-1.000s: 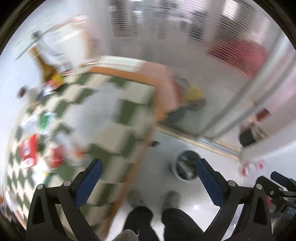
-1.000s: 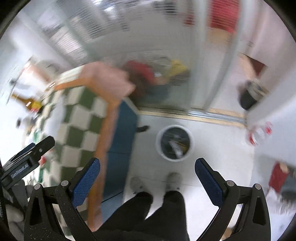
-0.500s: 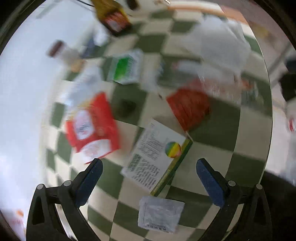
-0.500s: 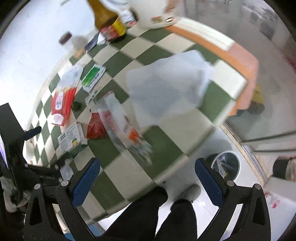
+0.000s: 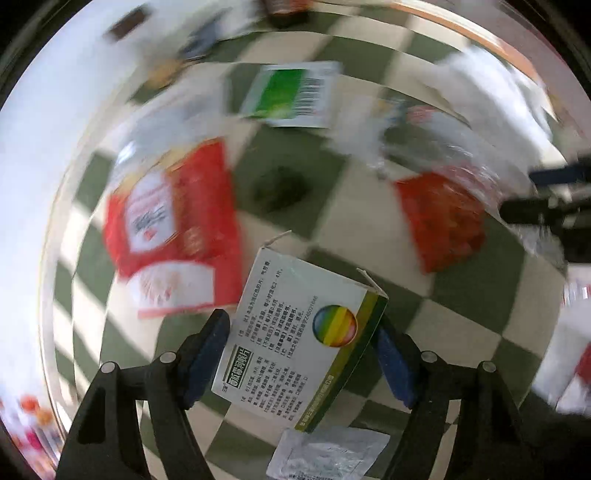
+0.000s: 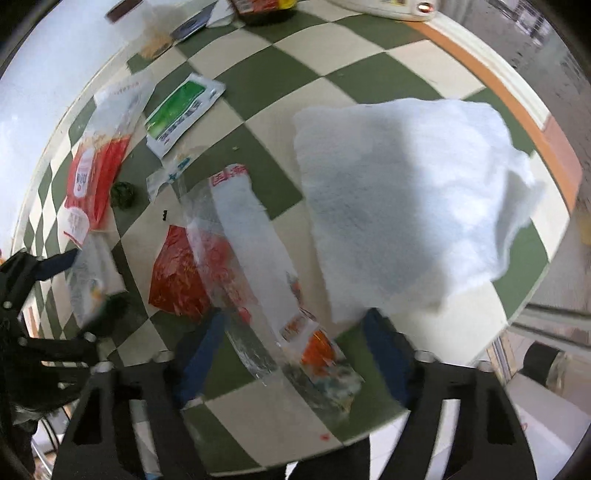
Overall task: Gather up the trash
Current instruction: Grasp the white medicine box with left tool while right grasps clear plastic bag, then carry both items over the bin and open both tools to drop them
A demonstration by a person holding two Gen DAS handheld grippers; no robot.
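Trash lies on a green-and-cream checked table (image 6: 332,74). My left gripper (image 5: 303,363) is open, its blue pads on either side of a white and green medicine box (image 5: 295,347); whether they touch it I cannot tell. A red and white wrapper (image 5: 173,232) and a red packet (image 5: 439,218) lie beyond it. My right gripper (image 6: 291,358) is open over a long clear plastic wrapper (image 6: 258,266) with red print. A large white paper towel (image 6: 410,206) lies just to its right. The red packet (image 6: 177,277) lies to its left.
A green and white sachet (image 6: 181,110) lies farther back, also in the left wrist view (image 5: 291,96). A small silver sachet (image 5: 325,454) lies under the left gripper. A bottle base (image 6: 266,7) and a white appliance (image 6: 388,7) stand at the far edge. The table edge is near the right gripper.
Both grippers swung from the floor and bin to the table, then moved down close. Both have narrowed: the left around the medicine box, the right around the clear wrapper.
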